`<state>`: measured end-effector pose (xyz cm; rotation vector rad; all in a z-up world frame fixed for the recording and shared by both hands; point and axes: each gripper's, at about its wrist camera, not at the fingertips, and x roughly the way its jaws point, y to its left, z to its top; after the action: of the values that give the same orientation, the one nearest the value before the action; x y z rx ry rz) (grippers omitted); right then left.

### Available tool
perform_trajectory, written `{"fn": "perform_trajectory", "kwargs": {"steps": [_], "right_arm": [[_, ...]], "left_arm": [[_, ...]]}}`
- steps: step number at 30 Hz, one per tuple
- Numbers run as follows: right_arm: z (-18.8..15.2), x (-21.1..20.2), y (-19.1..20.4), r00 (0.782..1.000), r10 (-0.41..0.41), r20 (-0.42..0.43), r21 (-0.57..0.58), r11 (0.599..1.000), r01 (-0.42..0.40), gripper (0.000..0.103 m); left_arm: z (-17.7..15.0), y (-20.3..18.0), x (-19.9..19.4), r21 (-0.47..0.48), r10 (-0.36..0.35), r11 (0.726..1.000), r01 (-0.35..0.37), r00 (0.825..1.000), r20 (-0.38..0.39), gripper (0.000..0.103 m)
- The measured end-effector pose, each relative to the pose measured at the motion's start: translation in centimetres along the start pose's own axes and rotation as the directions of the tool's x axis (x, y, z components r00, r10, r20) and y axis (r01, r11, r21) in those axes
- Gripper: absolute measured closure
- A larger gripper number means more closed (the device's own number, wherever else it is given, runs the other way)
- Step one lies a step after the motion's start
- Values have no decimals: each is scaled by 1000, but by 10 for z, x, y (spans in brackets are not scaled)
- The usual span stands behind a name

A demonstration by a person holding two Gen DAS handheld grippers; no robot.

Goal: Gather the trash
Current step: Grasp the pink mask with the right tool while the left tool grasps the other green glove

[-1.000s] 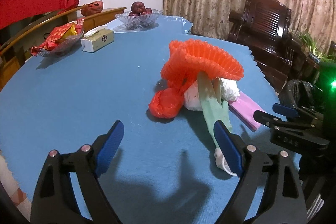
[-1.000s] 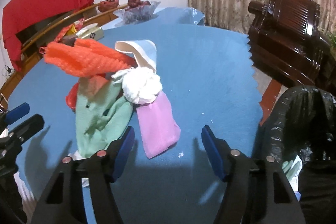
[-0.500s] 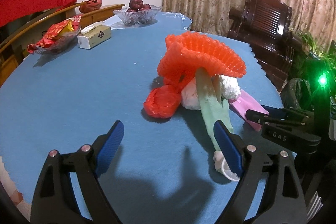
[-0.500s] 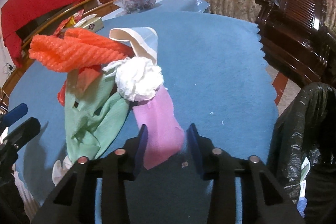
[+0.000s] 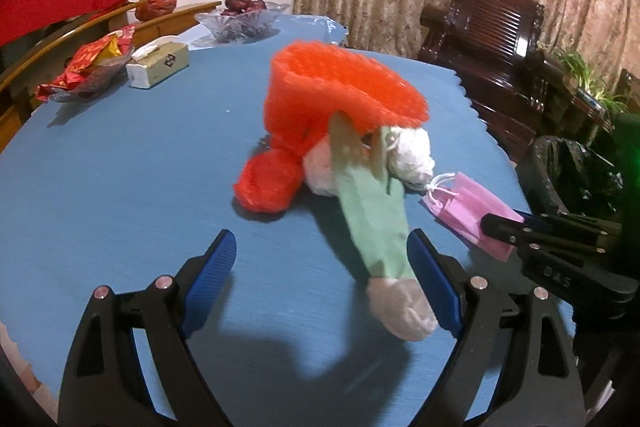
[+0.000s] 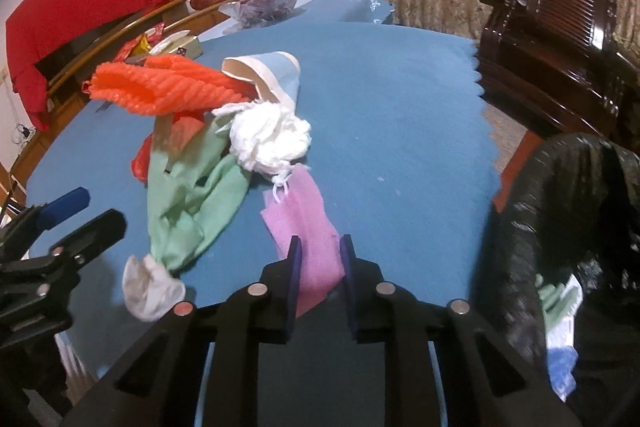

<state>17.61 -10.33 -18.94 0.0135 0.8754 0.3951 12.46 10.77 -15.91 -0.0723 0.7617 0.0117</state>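
Note:
A pile of trash lies on the blue table (image 5: 120,163): orange foam netting (image 5: 340,95) (image 6: 160,87), a red plastic bag (image 5: 268,183), a white tissue wad (image 6: 272,139), a green cloth (image 5: 376,219) (image 6: 192,203), a paper cup (image 6: 268,75) and a pink face mask (image 6: 304,227) (image 5: 468,211). My right gripper (image 6: 319,259) is shut on the near end of the pink mask. My left gripper (image 5: 320,267) is open and empty, its right finger beside the green cloth's white tip (image 5: 400,303).
A black trash bag (image 6: 560,227) (image 5: 576,179) stands off the table's right edge with some trash inside. At the far left sit a tissue box (image 5: 158,65), a snack dish (image 5: 88,71) and a glass fruit bowl (image 5: 244,19). A dark wooden chair (image 5: 492,39) stands behind.
My right gripper moved forward and closed from wide open onto the pink mask. My left gripper moved slightly nearer the pile and stayed open.

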Motion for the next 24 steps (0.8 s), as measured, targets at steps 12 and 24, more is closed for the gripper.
{"fn": "perform_trajectory", "kwargs": {"steps": [12, 24], "right_arm": [[-14, -22, -17, 999, -31, 7, 21, 999, 31, 84], [-13, -28, -17, 1000, -23, 19, 22, 999, 23, 84]], "left_arm": [[-11, -21, 30, 9, -54, 998, 55, 995, -88, 37], [-13, -31, 37, -11, -134, 991, 134, 982, -135, 73]]}}
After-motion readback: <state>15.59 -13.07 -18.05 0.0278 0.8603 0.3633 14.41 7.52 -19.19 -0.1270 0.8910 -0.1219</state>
